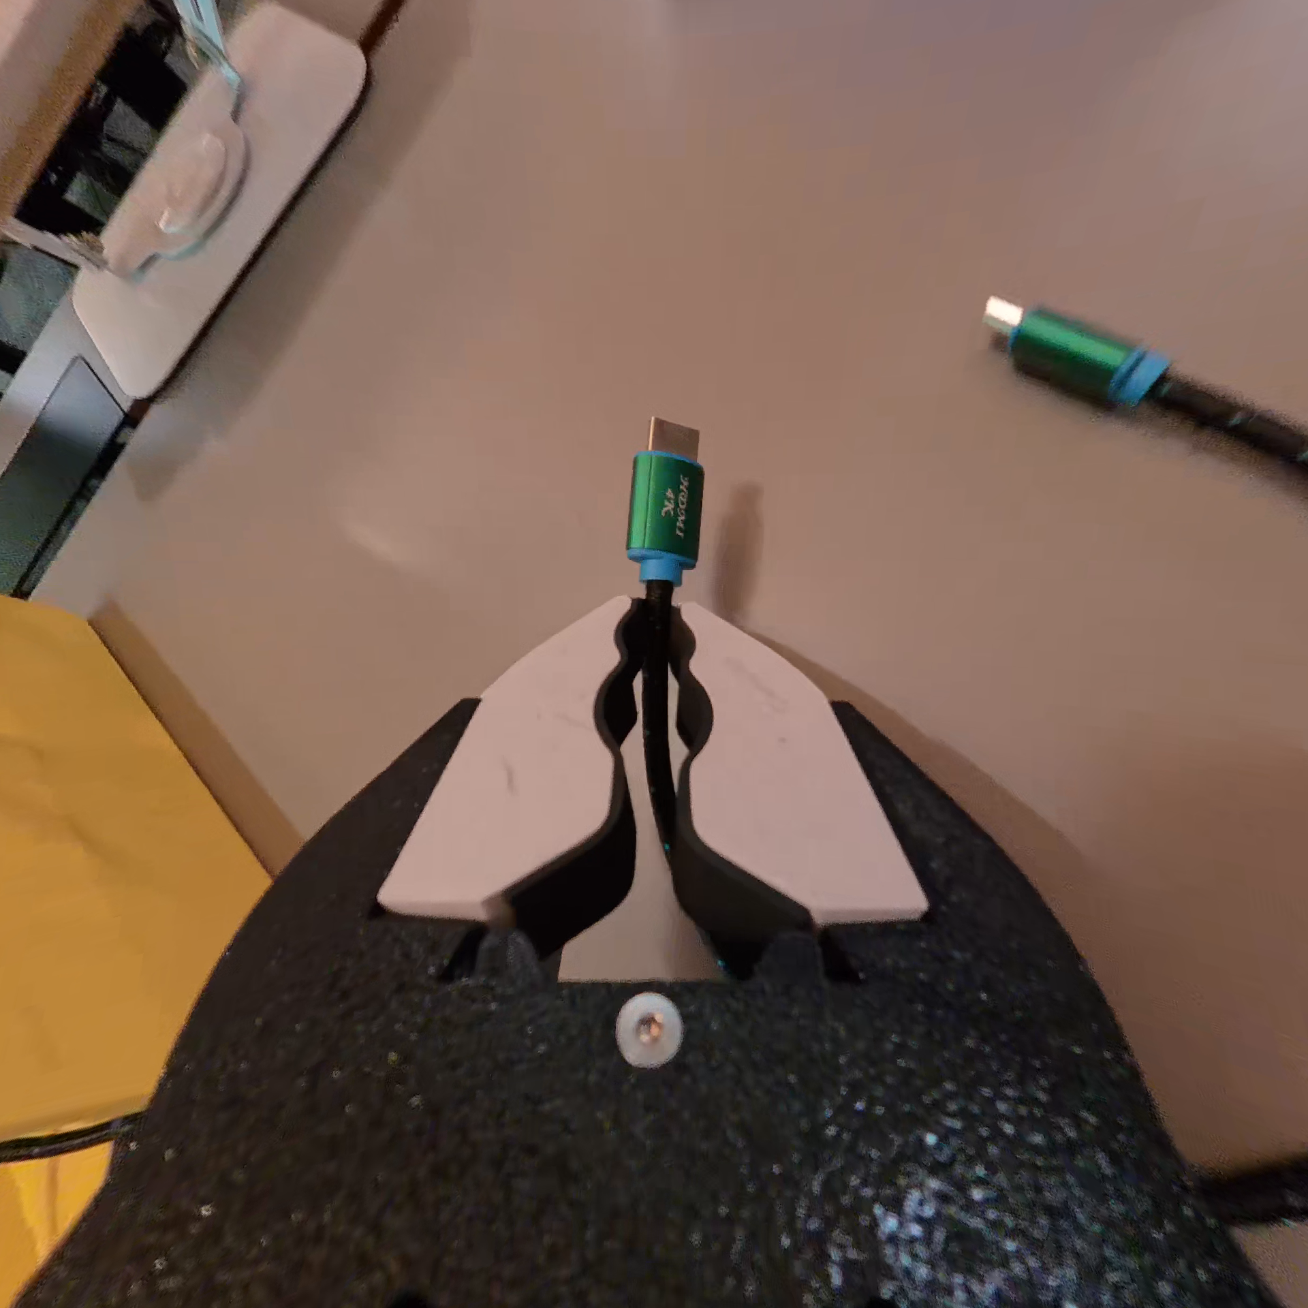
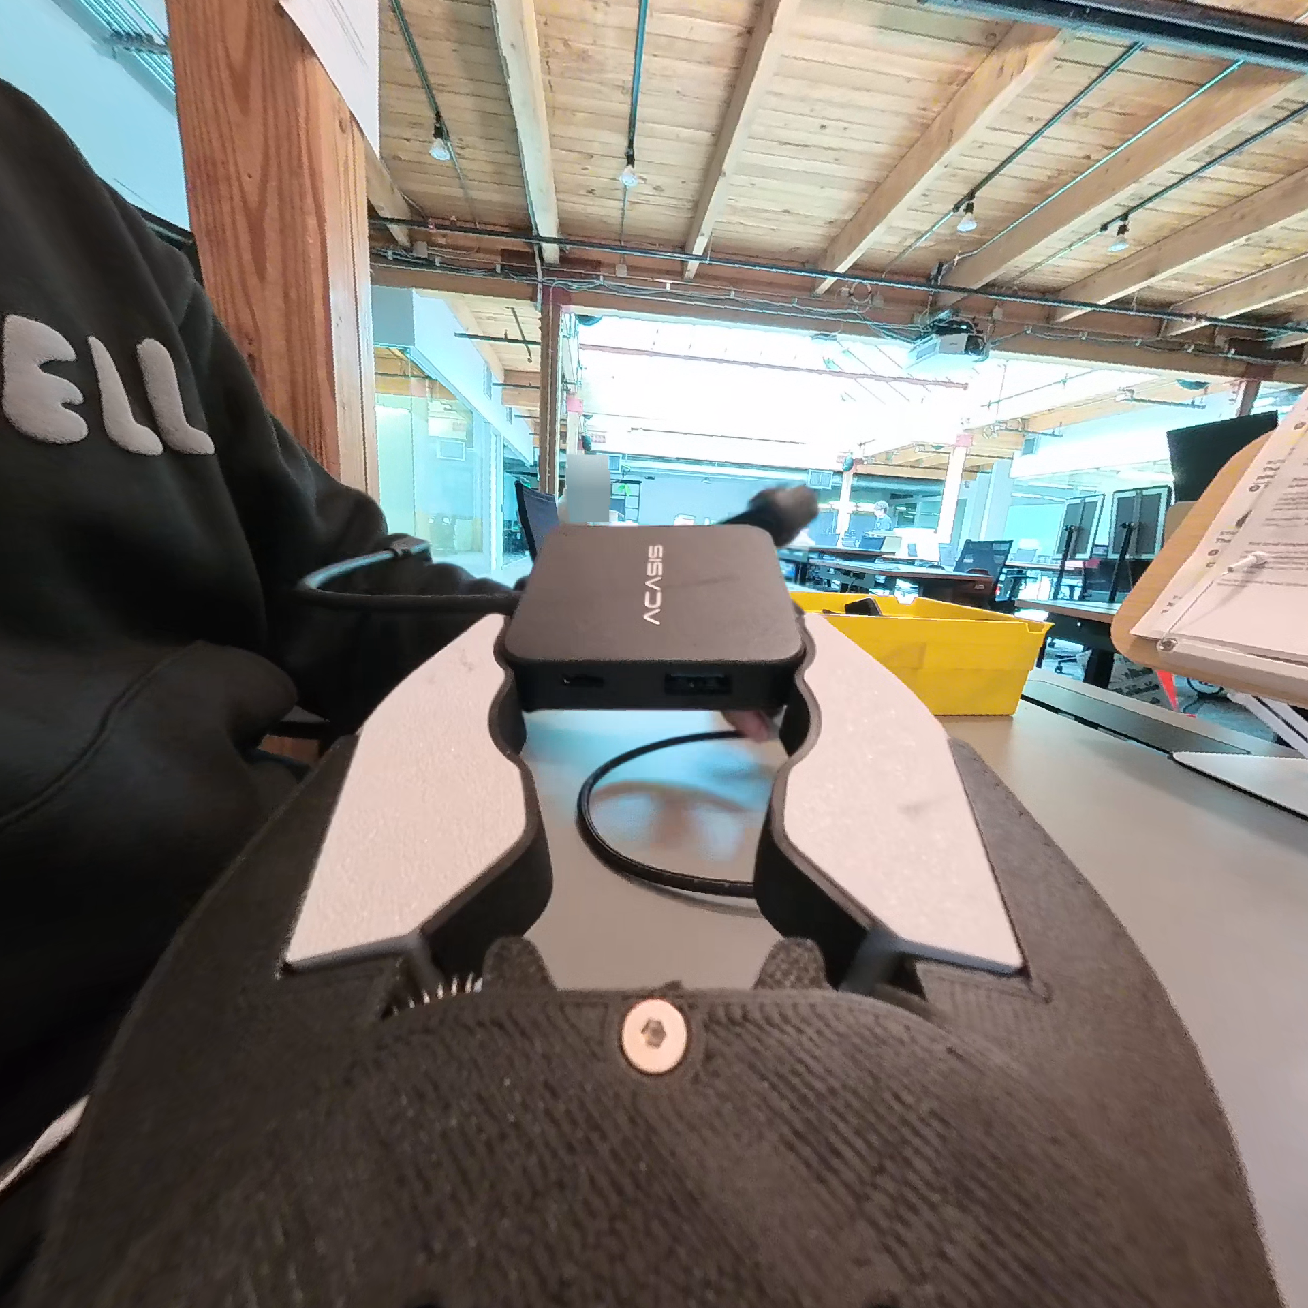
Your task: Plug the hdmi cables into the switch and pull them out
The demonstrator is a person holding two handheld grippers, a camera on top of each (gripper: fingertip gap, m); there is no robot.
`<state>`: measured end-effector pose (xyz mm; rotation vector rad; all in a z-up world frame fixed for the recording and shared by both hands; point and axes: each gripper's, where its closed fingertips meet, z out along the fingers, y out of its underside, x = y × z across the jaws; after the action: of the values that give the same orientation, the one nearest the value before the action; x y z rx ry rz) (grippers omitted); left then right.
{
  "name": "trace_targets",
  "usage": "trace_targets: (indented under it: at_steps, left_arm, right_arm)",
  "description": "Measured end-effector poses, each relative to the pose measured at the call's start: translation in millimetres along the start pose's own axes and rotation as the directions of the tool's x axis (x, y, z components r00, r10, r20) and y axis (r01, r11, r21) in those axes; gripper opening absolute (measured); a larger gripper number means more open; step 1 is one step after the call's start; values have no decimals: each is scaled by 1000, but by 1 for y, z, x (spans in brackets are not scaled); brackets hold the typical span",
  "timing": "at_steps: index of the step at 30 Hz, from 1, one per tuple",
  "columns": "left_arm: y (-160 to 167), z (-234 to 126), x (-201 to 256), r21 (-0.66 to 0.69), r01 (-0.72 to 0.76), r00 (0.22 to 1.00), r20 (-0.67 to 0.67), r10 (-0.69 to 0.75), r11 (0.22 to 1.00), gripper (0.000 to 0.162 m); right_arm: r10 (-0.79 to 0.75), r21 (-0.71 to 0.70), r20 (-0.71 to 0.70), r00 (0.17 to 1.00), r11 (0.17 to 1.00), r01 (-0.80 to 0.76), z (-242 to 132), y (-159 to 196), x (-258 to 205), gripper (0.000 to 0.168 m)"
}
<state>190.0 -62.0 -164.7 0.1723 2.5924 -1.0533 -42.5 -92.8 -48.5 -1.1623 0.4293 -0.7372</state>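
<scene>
The left gripper (image 1: 655,601), two white-faced fingers on a black textured body, is closed on the black braided cable (image 1: 657,708) of an HDMI lead just behind its plug; the green metal plug with blue collar (image 1: 664,515) stands out past the fingertips toward 12 o'clock, its silver tip foremost, above the pale beige tabletop (image 1: 637,248); a second green HDMI plug with blue collar (image 1: 1076,354) lies on that tabletop at 2 o'clock, well apart, its black cable running off toward 3 o'clock; a yellow surface (image 1: 106,814) sits at 9 o'clock, and a pale rounded stand (image 1: 233,191) at 11 o'clock.

The right gripper (image 2: 655,637) clamps the flat black rectangular switch box (image 2: 655,587) by its two sides, holding it level above the grey table (image 2: 1132,885); the ports on its near face point at the camera; a thin black wire (image 2: 601,835) loops on the table beneath; a person's black hooded sleeve (image 2: 141,566) fills 9 o'clock; a yellow plastic bin (image 2: 941,651) sits at 2 o'clock; a tilted wooden board holding papers (image 2: 1203,566) stands at 3 o'clock.
</scene>
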Motion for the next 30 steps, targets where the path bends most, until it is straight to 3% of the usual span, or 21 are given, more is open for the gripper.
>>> trace_targets:
  at_steps: [5, 9, 13, 19, 24, 27, 30]
  left_arm:
    - [-52, -40, -2, 156, 134, 975, -198, -102, 979, 5]
    - [-78, -63, 6, 200, 331, 865, -455, -211, 922, 5]
    - [-91, -76, 10, 200, 469, 744, -614, -263, 860, 5]
    - [-91, -83, 2, 203, 496, 711, -654, -260, 844, 5]
    - [-90, -89, -4, 170, 567, 628, -722, -289, 806, 6]
    - [-75, -80, -3, 128, 530, 648, -699, -303, 838, 5]
    - [-46, -57, 1, 57, 390, 758, -586, -285, 919, 6]
  right_arm:
    - [-5, 7, -13, 1000, 1000, 5, -2, -2, 2, 72]
    - [-10, 8, -10, 1000, 1000, 11, -3, -4, 1, 72]
    - [-16, 14, -14, 1000, 1000, 16, -5, -7, 1, 72]
    - [-27, 43, -24, 999, 999, 28, -12, -16, 1, 72]
    - [-27, 49, -33, 999, 998, 28, -16, -17, 2, 72]
    - [-23, 43, -26, 999, 999, 24, -16, -16, 1, 72]
    - [-22, 23, -25, 999, 999, 23, -14, -12, 1, 72]
